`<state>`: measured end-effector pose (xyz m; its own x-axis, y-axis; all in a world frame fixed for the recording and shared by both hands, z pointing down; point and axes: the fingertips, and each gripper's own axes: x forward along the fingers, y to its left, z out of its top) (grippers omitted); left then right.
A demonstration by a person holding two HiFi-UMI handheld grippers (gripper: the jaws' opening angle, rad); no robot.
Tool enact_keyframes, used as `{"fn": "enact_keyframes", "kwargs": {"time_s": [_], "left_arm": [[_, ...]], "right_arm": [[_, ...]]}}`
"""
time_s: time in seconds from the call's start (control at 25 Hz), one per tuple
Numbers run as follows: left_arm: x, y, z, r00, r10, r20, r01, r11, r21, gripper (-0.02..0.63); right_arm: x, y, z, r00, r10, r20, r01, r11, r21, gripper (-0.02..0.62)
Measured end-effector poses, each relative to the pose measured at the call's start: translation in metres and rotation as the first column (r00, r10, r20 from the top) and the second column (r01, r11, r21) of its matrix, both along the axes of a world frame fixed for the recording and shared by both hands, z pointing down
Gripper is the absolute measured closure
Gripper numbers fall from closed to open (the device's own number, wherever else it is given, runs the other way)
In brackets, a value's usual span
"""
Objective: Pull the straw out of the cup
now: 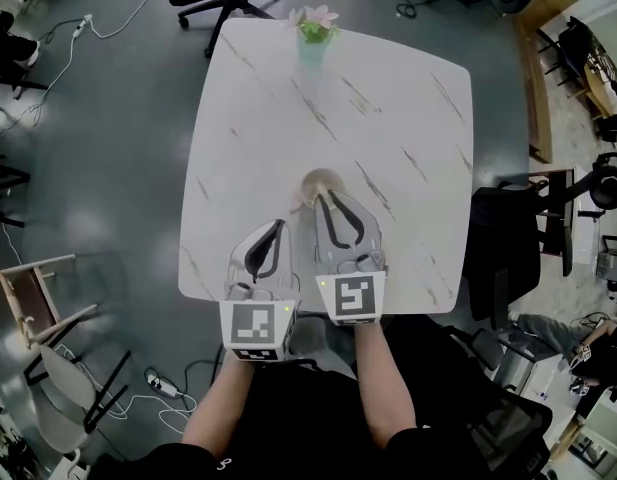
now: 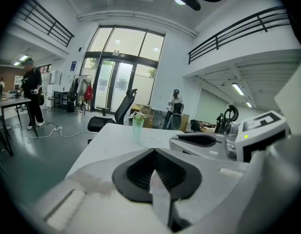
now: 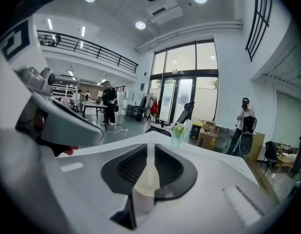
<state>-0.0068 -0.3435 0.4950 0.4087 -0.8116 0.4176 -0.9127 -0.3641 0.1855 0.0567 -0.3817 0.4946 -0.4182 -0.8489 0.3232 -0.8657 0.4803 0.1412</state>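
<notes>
While the left gripper (image 1: 281,226) hangs over the desk (image 1: 408,118) edge with fingers pressed together on nothing, right gripper (image 1: 324,197) reaches the cup (image 1: 319,179), its fingers narrowed onto a cream strip (image 3: 149,173), straw or cup wall undetermined.

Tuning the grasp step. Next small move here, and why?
Probably back the right tool off slightly to expose the cup: its tips overlap the cup's near rim, something cream fills its narrow jaw gap, and no straw shows from the head view. The left tool is shut, beside it.
</notes>
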Motion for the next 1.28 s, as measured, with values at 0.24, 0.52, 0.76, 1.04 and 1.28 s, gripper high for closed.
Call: {"fn": "enact_keyframes", "kwargs": {"time_s": [0.24, 0.52, 0.76, 1.04, 1.28], "left_arm": [[0.005, 0.015, -0.026, 1.0, 0.011, 0.01, -0.012, 0.998, 0.057, 0.604], [0.006, 0.041, -0.062, 1.0, -0.005, 0.012, 0.003, 0.992, 0.124, 0.604], [0.008, 0.063, -0.093, 1.0, -0.014, 0.003, 0.013, 0.977, 0.214, 0.604], [0.01, 0.095, -0.131, 0.999, -0.023, 0.035, 0.011, 0.951, 0.309, 0.604], [0.01, 0.125, -0.137, 0.995, -0.022, 0.093, -0.014, 0.932, 0.362, 0.604]], "right_arm": [[0.006, 0.017, -0.035, 0.997, 0.017, 0.077, -0.022, 0.998, 0.059, 0.545], [0.012, 0.053, -0.082, 0.977, 0.021, 0.213, -0.041, 0.995, 0.087, 0.545], [0.018, 0.081, -0.122, 0.953, -0.023, 0.302, -0.028, 0.986, 0.165, 0.545], [0.03, 0.126, -0.125, 0.934, -0.021, 0.356, -0.026, 0.992, 0.125, 0.546], [0.034, 0.16, -0.119, 0.926, -0.036, 0.377, 0.004, 0.996, 0.087, 0.548]]}}
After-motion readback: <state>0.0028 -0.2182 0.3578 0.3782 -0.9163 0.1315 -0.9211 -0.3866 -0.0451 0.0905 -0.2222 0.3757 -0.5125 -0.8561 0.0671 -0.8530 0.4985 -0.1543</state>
